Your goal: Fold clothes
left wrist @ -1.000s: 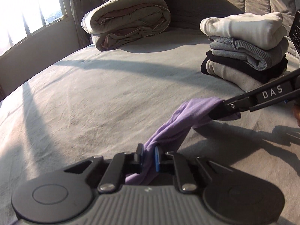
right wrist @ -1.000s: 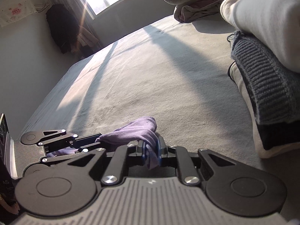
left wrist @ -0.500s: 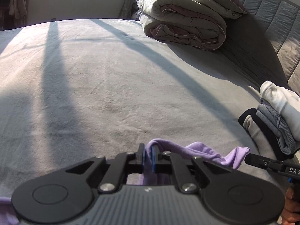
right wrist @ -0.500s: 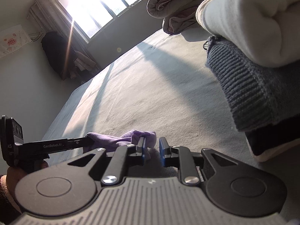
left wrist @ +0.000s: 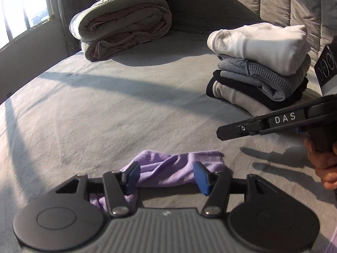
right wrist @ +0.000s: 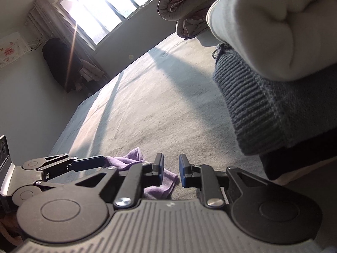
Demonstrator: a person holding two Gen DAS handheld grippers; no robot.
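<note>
A small purple cloth (left wrist: pixel 168 166) lies bunched on the grey bed sheet (left wrist: pixel 105 109). My left gripper (left wrist: pixel 166 177) hangs just over it. Its jaws are opening, and the cloth lies loose between and below the blue pads (left wrist: pixel 132 177). In the right wrist view the cloth (right wrist: pixel 130 160) shows behind the left finger of my right gripper (right wrist: pixel 171 168). That gripper is open by a narrow gap with nothing in it. Seen from the left wrist, the right gripper (left wrist: pixel 223 132) hovers to the right of the cloth, clear of it.
A stack of folded clothes (left wrist: pixel 259 71) with a white one on top stands at the right, close to the right gripper (right wrist: pixel 273 84). A rolled duvet (left wrist: pixel 122 27) lies at the head of the bed. A hand (left wrist: pixel 324 162) grips the right tool. A window (right wrist: pixel 101 10) glares at the far left.
Both grippers held the purple cloth stretched between them; both have let go and it now lies on the sheet. The left jaws have spread wide, and the right gripper has drawn back.
</note>
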